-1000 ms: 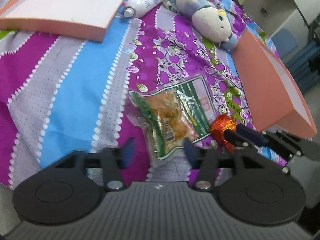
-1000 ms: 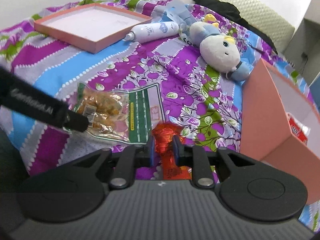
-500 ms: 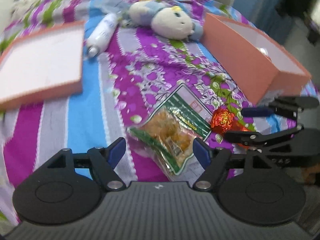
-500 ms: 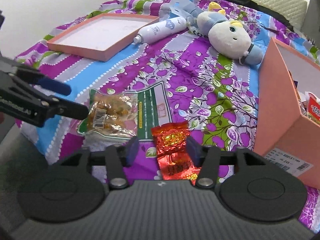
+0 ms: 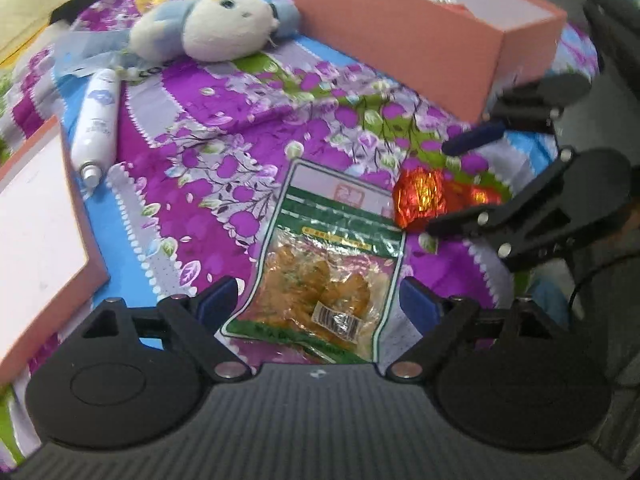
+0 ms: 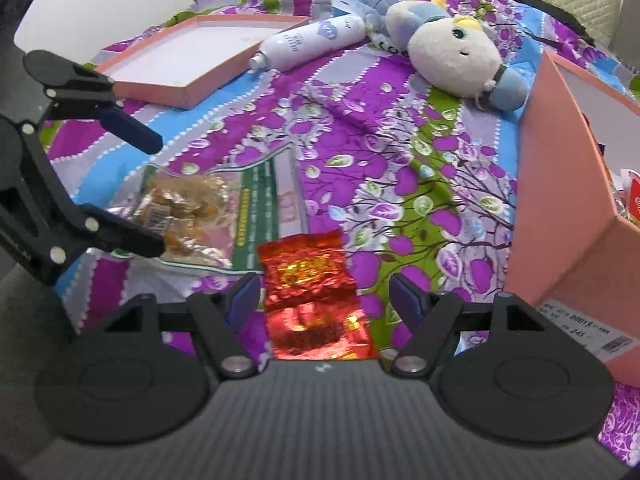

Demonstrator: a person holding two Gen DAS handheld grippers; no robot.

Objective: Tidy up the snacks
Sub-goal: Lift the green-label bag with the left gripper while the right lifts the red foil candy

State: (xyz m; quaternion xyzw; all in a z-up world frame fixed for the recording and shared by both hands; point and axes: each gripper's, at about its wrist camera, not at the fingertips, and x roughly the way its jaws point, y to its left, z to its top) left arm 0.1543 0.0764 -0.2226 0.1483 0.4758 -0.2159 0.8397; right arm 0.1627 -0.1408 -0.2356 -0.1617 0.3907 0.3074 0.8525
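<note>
Both my grippers are over the bed's floral cover right now, near its front edge. My left gripper is spread wide and its jaws have just been opening further; the clear bag of yellow snacks lies flat between the two blue pads, but neither pad is pressing on it as far as I can see. My right gripper has also just been opening, and the red foil packet sits on the cover between its fingers, loose, not pinched. The foil packet lies just beside the snack bag, at the bag's sealed top end, pretty much touching its corner.

The deep pink box stands at the right-hand edge of the bed, near the foil packet but apart from it. There's some packaging inside it, can't make out what exactly. The shallow pink lid is over by the far left corner. A white spray bottle lies on its side next to the lid, and a plush toy is flopped between the bottle and the deep box.
</note>
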